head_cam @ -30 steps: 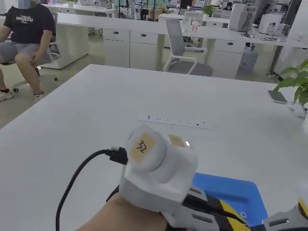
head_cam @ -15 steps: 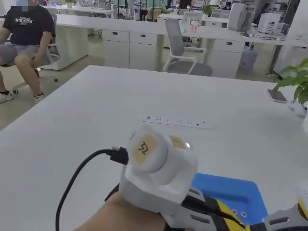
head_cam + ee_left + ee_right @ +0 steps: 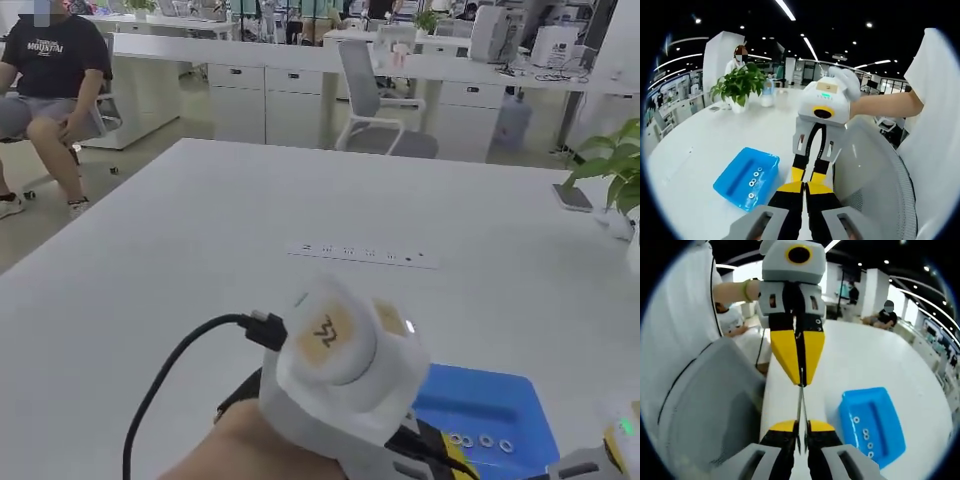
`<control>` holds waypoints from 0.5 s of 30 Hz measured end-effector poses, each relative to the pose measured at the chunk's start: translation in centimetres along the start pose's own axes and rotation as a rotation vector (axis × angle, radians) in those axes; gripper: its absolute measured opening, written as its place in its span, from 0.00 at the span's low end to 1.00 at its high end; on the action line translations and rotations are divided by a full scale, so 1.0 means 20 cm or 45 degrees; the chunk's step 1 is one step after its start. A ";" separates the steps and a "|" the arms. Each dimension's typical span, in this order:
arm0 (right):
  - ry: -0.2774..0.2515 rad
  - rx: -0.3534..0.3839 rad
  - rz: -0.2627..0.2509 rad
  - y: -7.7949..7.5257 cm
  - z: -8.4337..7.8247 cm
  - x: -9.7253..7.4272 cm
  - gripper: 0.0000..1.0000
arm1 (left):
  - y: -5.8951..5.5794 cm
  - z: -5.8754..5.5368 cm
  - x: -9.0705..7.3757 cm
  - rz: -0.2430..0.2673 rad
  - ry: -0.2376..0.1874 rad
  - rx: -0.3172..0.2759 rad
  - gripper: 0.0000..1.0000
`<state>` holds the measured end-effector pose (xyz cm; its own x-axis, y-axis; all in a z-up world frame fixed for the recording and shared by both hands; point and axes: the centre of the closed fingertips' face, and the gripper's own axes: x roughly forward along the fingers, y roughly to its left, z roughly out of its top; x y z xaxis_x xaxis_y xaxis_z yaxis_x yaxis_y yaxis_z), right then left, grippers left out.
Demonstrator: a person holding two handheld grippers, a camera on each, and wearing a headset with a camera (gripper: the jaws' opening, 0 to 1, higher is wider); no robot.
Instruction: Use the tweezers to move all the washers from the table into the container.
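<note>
Over the front edge of the bench I have the left gripper and right gripper nose to nose. Both sets of jaws are pinched together on the thin tweezers strung between them, probably a regrip to line the tool up for picking. Washers lie in a row in the blue tray, just beside the grippers by that front edge; the hand holds the left gripper roughly level, pointing across at the right one.

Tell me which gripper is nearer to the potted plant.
Right. The right gripper is on the side of the potted plant, well short of it. The left gripper faces it tip to tip, both shut on the tweezers, farther from the plant.
</note>
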<state>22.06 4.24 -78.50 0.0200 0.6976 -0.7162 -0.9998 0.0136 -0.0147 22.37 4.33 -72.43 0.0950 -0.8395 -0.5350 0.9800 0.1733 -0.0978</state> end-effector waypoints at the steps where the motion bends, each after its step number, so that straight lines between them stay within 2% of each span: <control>1: 0.015 -0.008 -0.005 0.00 -0.01 0.01 0.05 | 0.00 -0.02 0.01 0.006 0.025 0.012 0.00; 5: 0.055 -0.037 -0.009 0.00 -0.03 0.04 0.05 | -0.01 -0.04 0.02 0.003 0.037 0.014 0.00; 11: 0.108 -0.062 -0.013 0.01 -0.07 0.08 0.05 | -0.01 -0.12 0.04 0.029 0.115 0.036 0.00; 15: 0.137 -0.093 -0.021 0.01 -0.09 0.12 0.05 | -0.01 -0.15 0.05 0.036 0.142 0.048 0.00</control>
<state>21.93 4.64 -81.50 0.0404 0.6168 -0.7861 -0.9967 -0.0306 -0.0752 21.78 5.00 -75.47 0.1050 -0.7715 -0.6275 0.9832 0.1752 -0.0508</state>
